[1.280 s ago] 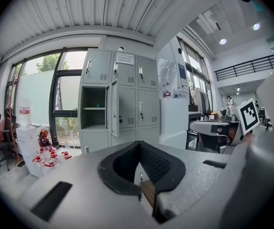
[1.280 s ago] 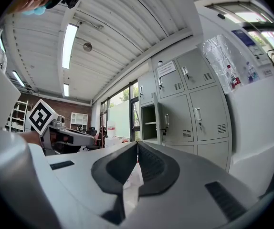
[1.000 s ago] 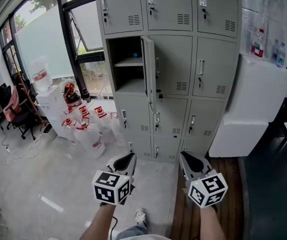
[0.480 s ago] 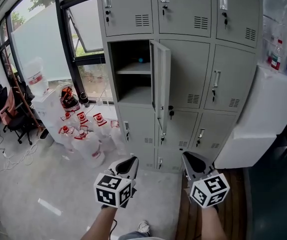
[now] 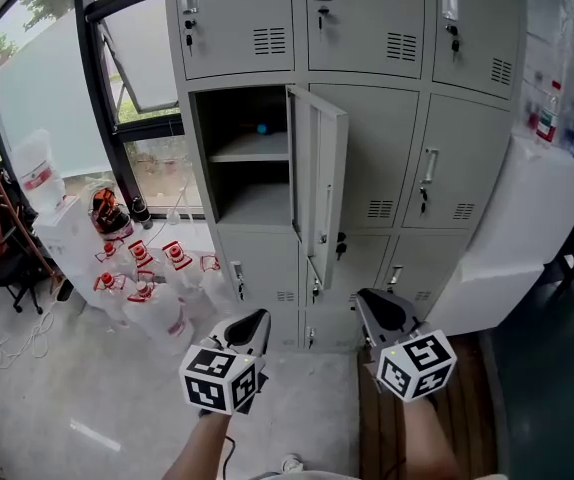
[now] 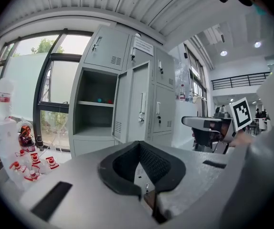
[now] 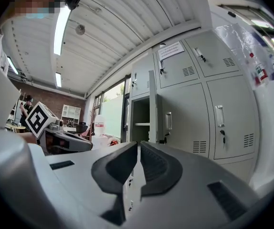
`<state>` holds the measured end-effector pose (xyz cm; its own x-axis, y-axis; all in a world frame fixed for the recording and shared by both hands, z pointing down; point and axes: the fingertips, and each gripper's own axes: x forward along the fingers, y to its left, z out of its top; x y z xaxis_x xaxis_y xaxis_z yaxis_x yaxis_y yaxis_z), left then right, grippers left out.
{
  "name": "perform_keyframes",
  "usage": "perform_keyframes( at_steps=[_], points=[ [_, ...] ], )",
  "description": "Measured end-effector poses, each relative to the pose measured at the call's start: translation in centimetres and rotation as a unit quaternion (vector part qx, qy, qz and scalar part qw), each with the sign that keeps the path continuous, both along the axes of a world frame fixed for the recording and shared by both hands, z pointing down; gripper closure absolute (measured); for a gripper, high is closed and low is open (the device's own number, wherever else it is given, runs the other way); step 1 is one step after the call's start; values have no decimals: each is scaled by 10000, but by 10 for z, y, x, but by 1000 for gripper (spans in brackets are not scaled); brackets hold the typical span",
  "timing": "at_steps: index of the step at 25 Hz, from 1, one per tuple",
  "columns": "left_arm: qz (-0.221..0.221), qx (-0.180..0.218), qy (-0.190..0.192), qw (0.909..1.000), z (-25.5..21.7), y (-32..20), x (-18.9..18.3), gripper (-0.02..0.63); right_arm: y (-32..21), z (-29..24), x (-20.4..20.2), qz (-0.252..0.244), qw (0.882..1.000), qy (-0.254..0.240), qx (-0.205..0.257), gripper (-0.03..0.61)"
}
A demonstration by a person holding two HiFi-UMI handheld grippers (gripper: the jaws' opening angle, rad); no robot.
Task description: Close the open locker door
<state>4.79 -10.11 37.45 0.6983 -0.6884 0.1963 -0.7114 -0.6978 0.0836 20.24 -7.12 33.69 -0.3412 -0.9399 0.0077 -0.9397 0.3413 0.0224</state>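
Left tongs point(image 5: 256, 316) and right tongs point(image 5: 368, 299) held forward, both closed

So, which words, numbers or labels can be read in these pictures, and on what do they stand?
No text here is readable.
Paper notice on a top locker door: print too small to read.
Red label on the big water jug: blurred.
Labels on the bottles at the right: blurred.

Daylit window point(image 5: 37, 78) at left — pale concrete floor point(image 5: 57, 388), wooden strip point(image 5: 472, 413) at right.
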Motion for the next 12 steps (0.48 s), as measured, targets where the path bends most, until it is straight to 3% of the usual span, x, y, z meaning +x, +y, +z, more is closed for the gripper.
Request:
perform_keyframes(
  at_steps=[12],
  points=[
    [177,21,29,9998,-3,-39,10,607,-44,-15,1,36,9998,181,61,571]
  ],
)
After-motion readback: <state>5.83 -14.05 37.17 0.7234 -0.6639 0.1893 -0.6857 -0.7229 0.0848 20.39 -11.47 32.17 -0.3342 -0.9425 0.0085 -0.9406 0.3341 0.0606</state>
